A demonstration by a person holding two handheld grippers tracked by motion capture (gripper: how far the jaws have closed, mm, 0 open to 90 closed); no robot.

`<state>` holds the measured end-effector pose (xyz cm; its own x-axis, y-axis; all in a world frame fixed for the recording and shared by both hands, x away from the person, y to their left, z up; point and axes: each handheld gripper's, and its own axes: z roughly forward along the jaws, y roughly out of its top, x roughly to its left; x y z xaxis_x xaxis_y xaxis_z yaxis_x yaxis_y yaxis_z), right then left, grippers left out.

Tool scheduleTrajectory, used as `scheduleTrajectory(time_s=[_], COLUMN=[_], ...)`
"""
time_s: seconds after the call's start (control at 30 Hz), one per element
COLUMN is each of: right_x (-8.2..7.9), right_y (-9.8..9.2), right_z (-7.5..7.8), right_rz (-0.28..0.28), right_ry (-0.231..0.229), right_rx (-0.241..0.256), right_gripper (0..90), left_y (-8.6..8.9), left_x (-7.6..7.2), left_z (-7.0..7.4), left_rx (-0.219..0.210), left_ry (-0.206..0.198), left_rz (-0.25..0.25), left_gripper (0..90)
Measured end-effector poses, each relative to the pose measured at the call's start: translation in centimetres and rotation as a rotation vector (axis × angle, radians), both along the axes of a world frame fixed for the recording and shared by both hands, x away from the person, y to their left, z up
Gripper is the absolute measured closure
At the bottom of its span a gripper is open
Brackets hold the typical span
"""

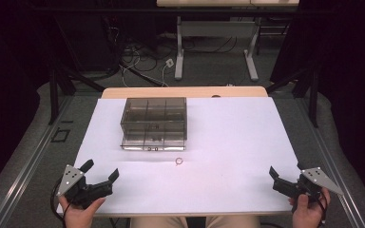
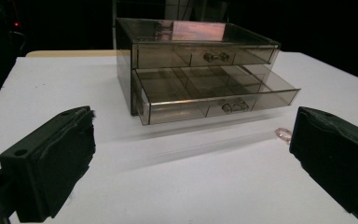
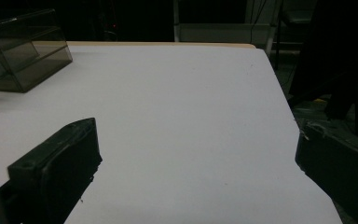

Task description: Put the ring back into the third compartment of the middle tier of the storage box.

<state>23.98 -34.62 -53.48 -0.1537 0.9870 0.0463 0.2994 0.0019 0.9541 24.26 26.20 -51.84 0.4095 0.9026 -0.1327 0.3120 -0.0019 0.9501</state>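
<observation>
- A small ring (image 1: 179,161) lay on the white tabletop (image 1: 228,142), just in front of the drawer box (image 1: 154,122) and a little right of its middle, touching nothing.
- In the left gripper view the ring (image 2: 283,135) sat close beside the right-hand jaw, near the tabletop's front half.
- The smoky clear drawer box stood behind it with its lower drawer (image 2: 214,95) pulled out and its upper drawer (image 2: 205,55) pushed in.
- The left claw (image 1: 100,172) hovered at the near left corner, jaws spread wide and holding nothing.
- The right claw (image 1: 285,172) sat at the near right edge, well apart from the ring, jaws likewise gaping and empty.
</observation>
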Motion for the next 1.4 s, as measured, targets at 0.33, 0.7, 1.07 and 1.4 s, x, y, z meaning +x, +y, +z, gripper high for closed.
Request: scheduleTrajectory(time_s=[0.33,0.7,1.07,1.4], right_x=[-0.1,0.0,0.1,0.2], right_y=[0.4,1.3,1.7,1.8], right_z=[-0.4,-1.0,-0.9,-1.0], right_rz=[0.013,0.043,0.062,0.073], right_ry=[0.000,0.020,0.019,0.018], right_rx=[-0.017,-0.026,-0.035,-0.035], right_gripper=[0.0,0.0,0.0,0.1], left_y=[-0.7,-1.5,-2.8,-4.0], left_x=[-0.2,-0.5,-0.7,-0.7], left_z=[-0.4,-0.3,-0.2,-0.2], left_rx=[0.000,-0.004,0.007,0.012], left_ry=[-0.001,0.001,0.009,0.011], left_rz=[0.007,-0.011,-0.039,-0.083], left_gripper=[0.8,10.9,11.5,11.5])
